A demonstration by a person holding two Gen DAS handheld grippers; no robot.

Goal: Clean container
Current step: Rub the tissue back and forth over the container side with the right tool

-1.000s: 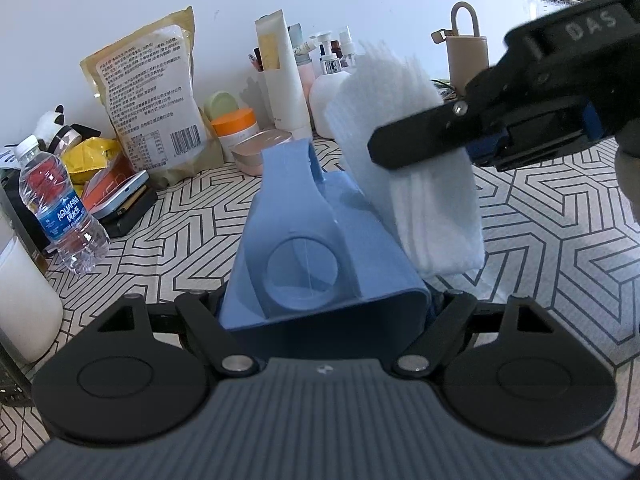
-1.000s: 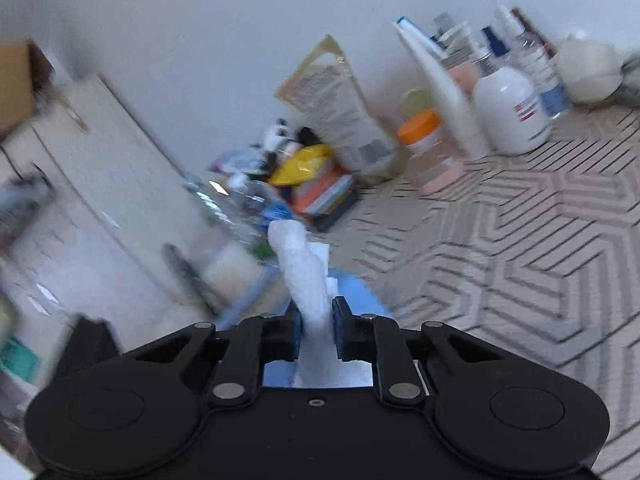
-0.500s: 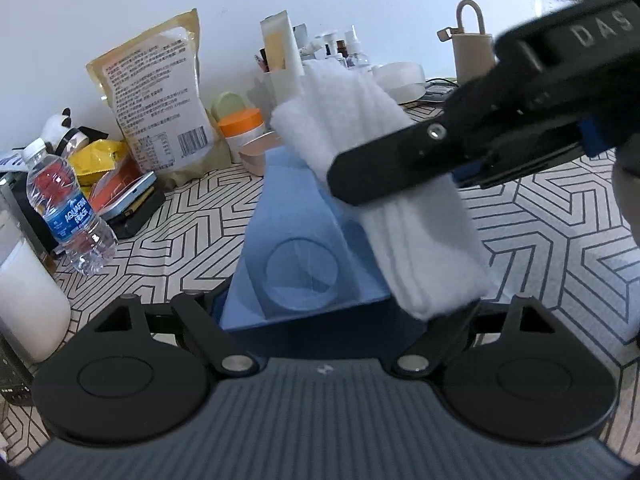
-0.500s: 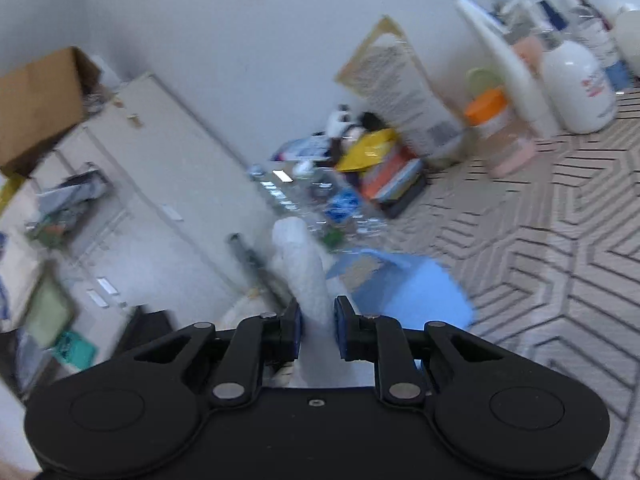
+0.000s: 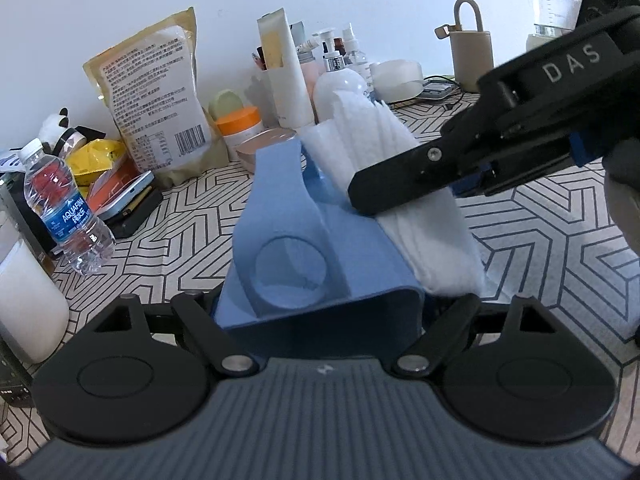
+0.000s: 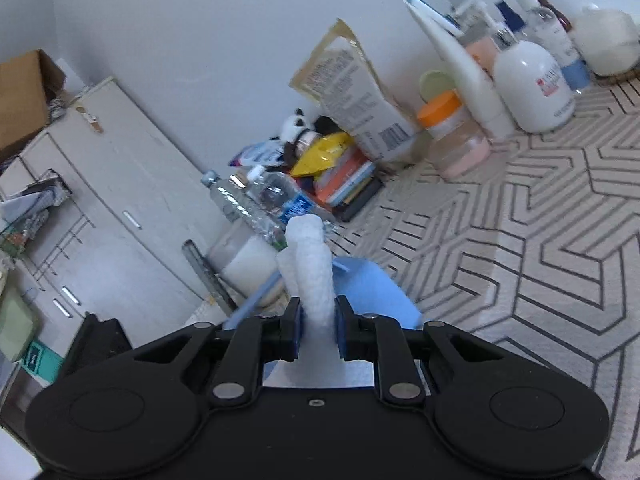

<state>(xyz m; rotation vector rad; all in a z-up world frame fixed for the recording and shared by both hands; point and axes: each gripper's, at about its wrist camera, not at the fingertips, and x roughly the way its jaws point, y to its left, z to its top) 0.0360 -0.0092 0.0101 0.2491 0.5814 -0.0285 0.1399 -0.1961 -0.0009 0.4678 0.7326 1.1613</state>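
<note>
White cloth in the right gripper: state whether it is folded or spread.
Folded. The white cloth stands as a thick bunched wad between the right gripper's jaws, its stacked layers showing edge-on.

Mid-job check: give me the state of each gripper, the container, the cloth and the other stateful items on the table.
Left gripper: shut on the blue plastic container, jaws just opened wider.
Right gripper: shut on the white folded cloth, jaws just eased slightly.
Blue plastic container: held, open side up.
White folded cloth: folded, against the container's right edge.
Small water bottle: upright, capped.
Orange-lidded jar: upright, lid on.
</note>
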